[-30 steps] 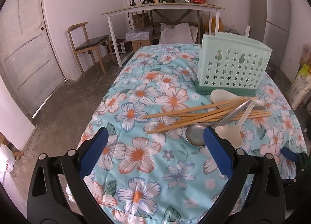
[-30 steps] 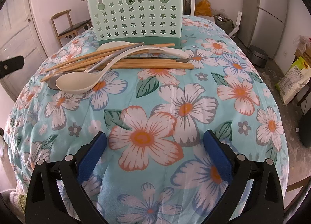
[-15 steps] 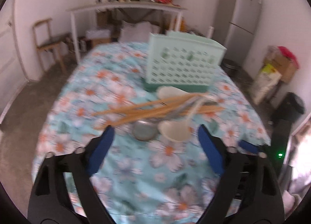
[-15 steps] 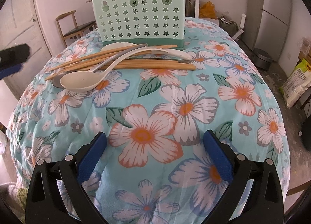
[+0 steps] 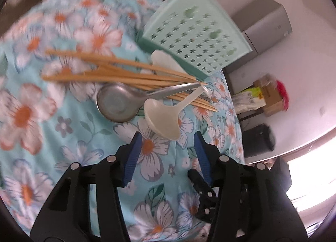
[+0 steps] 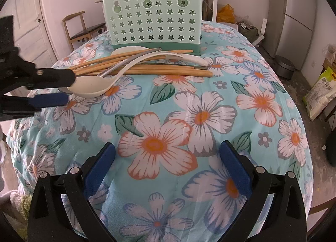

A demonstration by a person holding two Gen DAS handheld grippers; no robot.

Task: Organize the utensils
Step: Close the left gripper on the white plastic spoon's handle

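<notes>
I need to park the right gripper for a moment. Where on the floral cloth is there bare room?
Bare: the wide stretch of floral cloth between the right gripper and the chopsticks, running to the right edge. Crowded: the pile before the green holder, where the left gripper is closing by the cream spoon.

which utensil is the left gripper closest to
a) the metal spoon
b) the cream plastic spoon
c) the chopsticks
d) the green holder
b: the left gripper, jaws closing with nothing between them yet, sits right at the bowl of the cream plastic spoon.
</notes>
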